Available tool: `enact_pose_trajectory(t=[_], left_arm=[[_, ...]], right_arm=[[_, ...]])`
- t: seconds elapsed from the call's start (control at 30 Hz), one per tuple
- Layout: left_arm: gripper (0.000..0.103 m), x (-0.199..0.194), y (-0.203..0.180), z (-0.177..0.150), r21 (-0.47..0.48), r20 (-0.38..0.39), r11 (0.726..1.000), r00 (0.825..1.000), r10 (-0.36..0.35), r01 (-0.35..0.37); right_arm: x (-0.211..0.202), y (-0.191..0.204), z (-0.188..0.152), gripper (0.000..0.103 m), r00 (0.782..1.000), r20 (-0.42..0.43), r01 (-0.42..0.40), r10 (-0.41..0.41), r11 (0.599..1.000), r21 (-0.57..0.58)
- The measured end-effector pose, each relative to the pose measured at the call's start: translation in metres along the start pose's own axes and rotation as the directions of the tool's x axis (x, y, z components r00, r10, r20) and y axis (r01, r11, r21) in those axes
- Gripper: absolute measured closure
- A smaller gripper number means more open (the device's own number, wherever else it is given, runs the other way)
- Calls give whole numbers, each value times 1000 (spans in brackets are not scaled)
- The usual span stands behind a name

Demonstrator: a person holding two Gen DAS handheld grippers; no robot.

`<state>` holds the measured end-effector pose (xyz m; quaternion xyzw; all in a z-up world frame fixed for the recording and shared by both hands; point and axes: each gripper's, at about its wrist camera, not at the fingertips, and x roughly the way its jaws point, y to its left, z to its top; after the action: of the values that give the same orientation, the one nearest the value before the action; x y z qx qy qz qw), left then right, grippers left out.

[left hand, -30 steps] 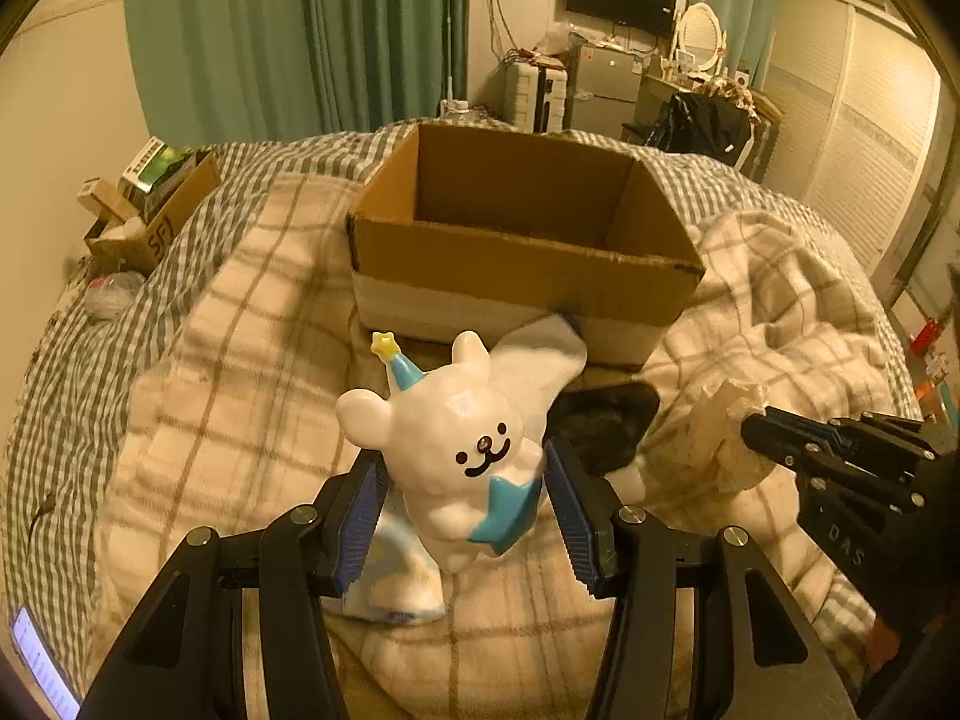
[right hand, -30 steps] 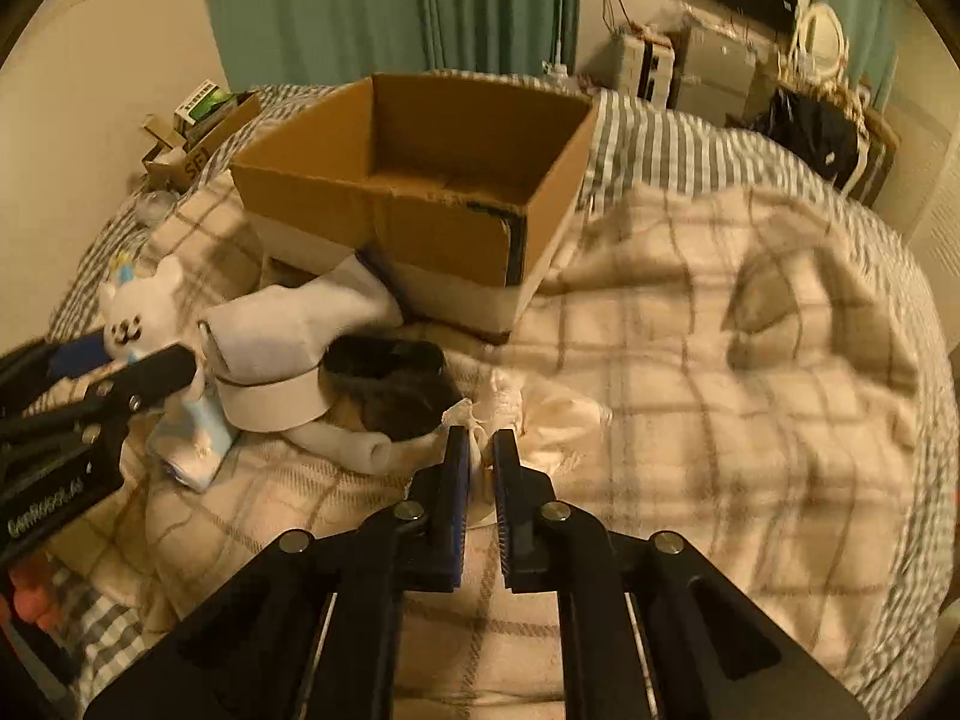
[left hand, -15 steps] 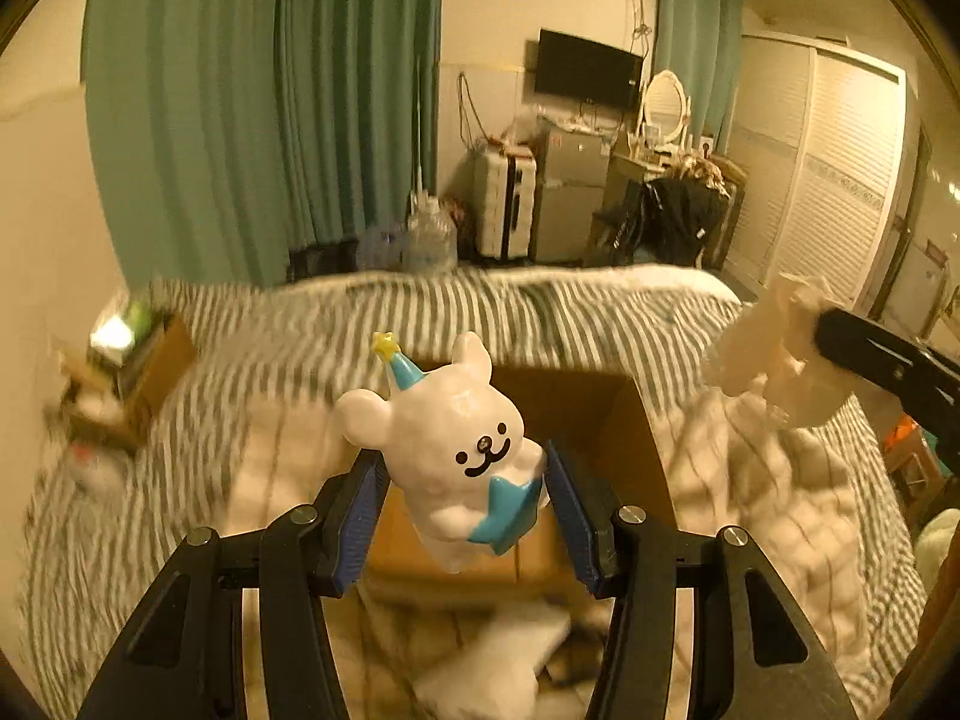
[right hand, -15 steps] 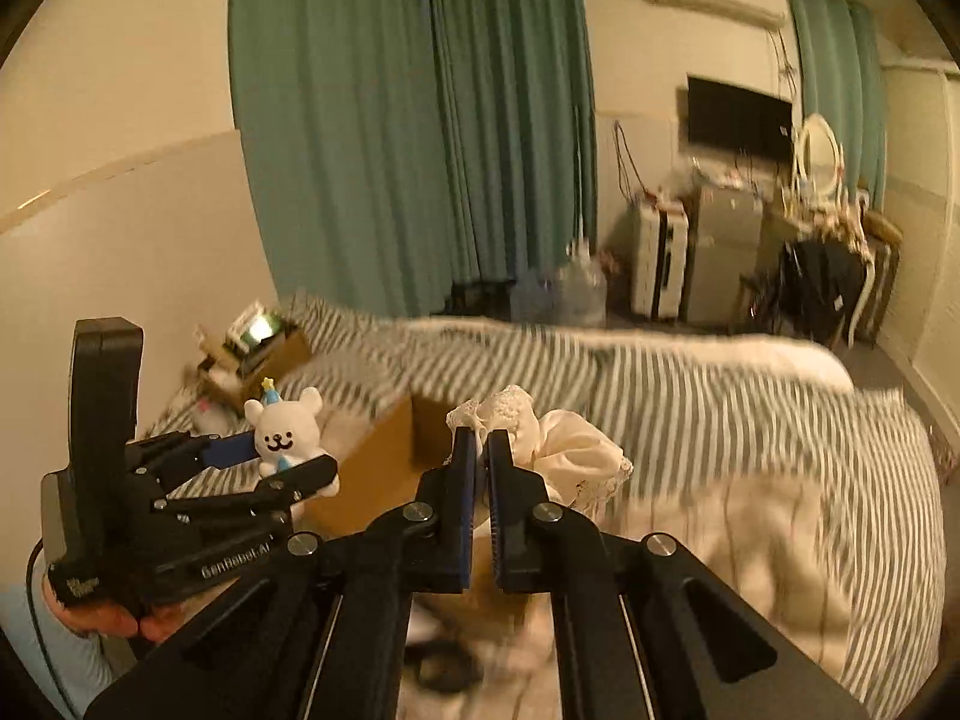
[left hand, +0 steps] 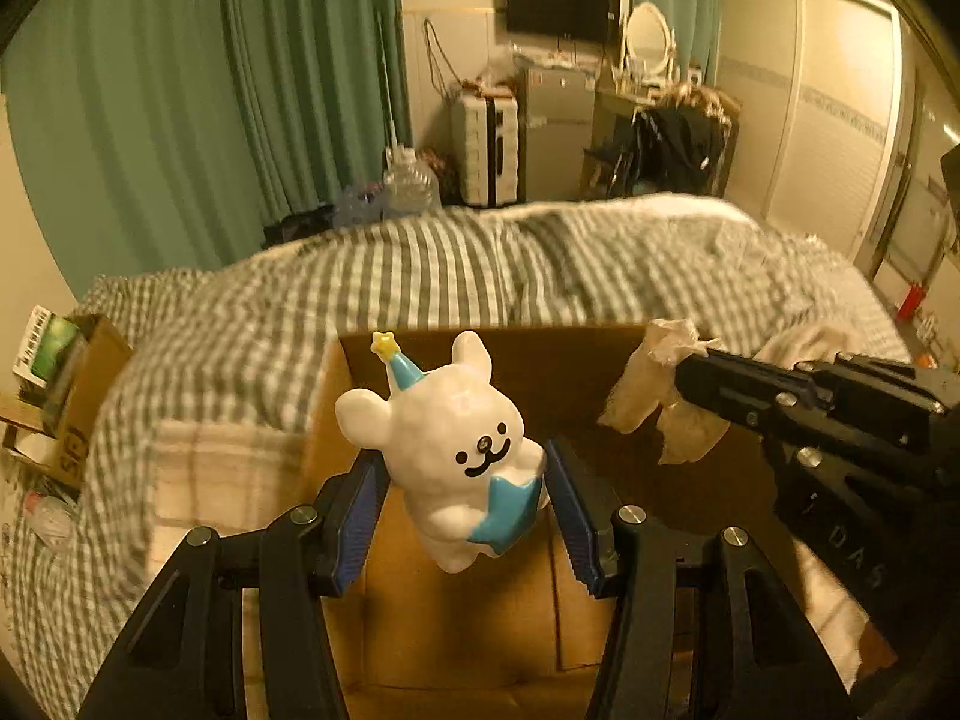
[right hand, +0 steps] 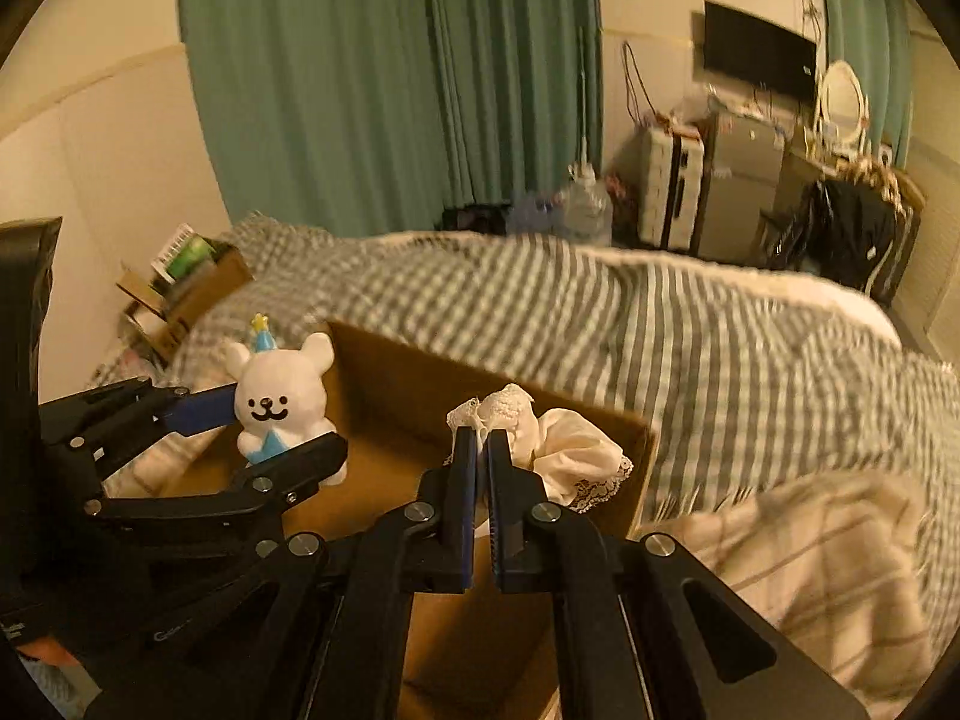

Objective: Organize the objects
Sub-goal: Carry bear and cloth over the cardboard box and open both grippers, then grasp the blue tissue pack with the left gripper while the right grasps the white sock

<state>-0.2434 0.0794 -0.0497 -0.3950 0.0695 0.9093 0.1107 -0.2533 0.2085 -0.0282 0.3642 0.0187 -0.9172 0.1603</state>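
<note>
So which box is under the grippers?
The big open box on the bed, directly below both grippers; the small box of clutter sits off by the wall.

Dim, warm yellow-orange indoor lighting throughout; source not showing in either view. Glossy highlights sitting on the white bear figurine (left hand: pixel 447 450), sharply in focus between the left gripper (left hand: pixel 465 504) fingers. Motion blur smearing the striped bedcover (left hand: pixel 420 276) and the plaid blanket (right hand: pixel 828 564). Deep shadow filling the cardboard box (right hand: pixel 384 384) interior. Strong fisheye bending curving the green curtains (right hand: pixel 372 78) and walls; black vignette cutting off all corners. Background furniture looking soft and grainy.
</note>
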Motion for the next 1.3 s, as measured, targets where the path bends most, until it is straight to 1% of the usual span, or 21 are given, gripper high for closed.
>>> enact_pose_trajectory(t=[0.07, 0.13, 0.17, 0.2, 0.23, 0.27, 0.3, 0.33, 0.43, 0.5, 0.63, 0.67, 0.77, 0.9, 0.97, 1.03, 1.1, 1.13, 1.2, 1.27, 1.3], left_arm=[[49, 8, -2, -3, 5, -9, 1000, 1000, -11, 11], [44, 11, -1, -3, 2, -30, 1000, 1000, -9, 9], [35, 9, 0, -2, -1, -48, 1000, 999, 13, -13], [25, 6, 1, -1, -3, -48, 1000, 999, 26, -26], [20, -3, 2, 0, -7, -30, 1000, 999, 30, -30], [11, -11, 4, 2, -14, -11, 999, 999, 33, -34], [8, -20, 7, 3, -21, 5, 999, 999, 39, -39], [8, -34, 9, 4, -25, 21, 999, 999, 46, -46], [8, -66, 14, 5, -25, 51, 997, 996, 68, -67], [3, -87, 20, 2, -24, 63, 996, 994, 86, -84], [3, -129, 30, -16, -30, 81, 994, 991, 110, -108], [3, -137, 33, -23, -33, 79, 993, 990, 118, -115], [3, -155, 37, -47, -42, 70, 990, 988, 136, -133], [3, -166, 36, -84, -65, 62, 987, 986, 152, -148], [3, -166, 34, -105, -80, 46, 984, 985, 164, -160], [3, -161, 31, -126, -103, 31, 984, 988, 151, -147], [3, -152, 31, -152, -126, 0, 983, 991, 133, -132], [3, -144, 29, -163, -132, -23, 981, 990, 140, -142], [3, -131, 26, -181, -115, -62, 980, 985, 158, -164], [3, -114, 21, -200, -88, -110, 977, 977, 182, -192], [3, -108, 21, -205, -83, -130, 978, 975, 180, -192]], right_arm=[[5, -6, -4, 97, 1000, 7, -16, 16, 1000, 23], [2, -10, -4, 86, 999, 12, -34, 34, 998, 45], [-4, -11, -1, 72, 999, 22, -35, 34, 998, 58], [-14, -10, 1, 57, 999, 39, -29, 26, 997, 65], [-23, -11, 3, 51, 998, 57, -18, 15, 997, 69], [-34, -10, 7, 46, 997, 77, -8, 3, 998, 69], [-47, -10, 9, 46, 995, 96, -2, -4, 998, 68], [-60, -8, 12, 46, 994, 111, 2, -10, 998, 67], [-104, -1, 22, 39, 990, 138, 28, -36, 998, 61], [-126, 8, 28, 34, 988, 146, 46, -53, 998, 51], [-173, 26, 28, 30, 983, 155, 101, -103, 995, 18], [-187, 31, 24, 29, 979, 158, 126, -127, 992, 18], [-209, 41, 8, 25, 976, 152, 154, -157, 988, 29], [-215, 51, -36, 25, 982, 84, 162, -167, 985, 57], [-207, 60, -62, 25, 988, 43, 147, -150, 987, 67], [-195, 66, -88, 25, 987, 14, 159, -160, 986, 59], [-178, 74, -113, 25, 983, -21, 182, -182, 983, 22], [-172, 76, -120, 25, 982, -34, 187, -186, 982, 10], [-156, 82, -137, 25, 980, -73, 184, -185, 983, -18], [-144, 81, -146, 25, 979, -99, 176, -178, 984, -32], [-139, 80, -148, 25, 978, -109, 175, -178, 984, -35]])
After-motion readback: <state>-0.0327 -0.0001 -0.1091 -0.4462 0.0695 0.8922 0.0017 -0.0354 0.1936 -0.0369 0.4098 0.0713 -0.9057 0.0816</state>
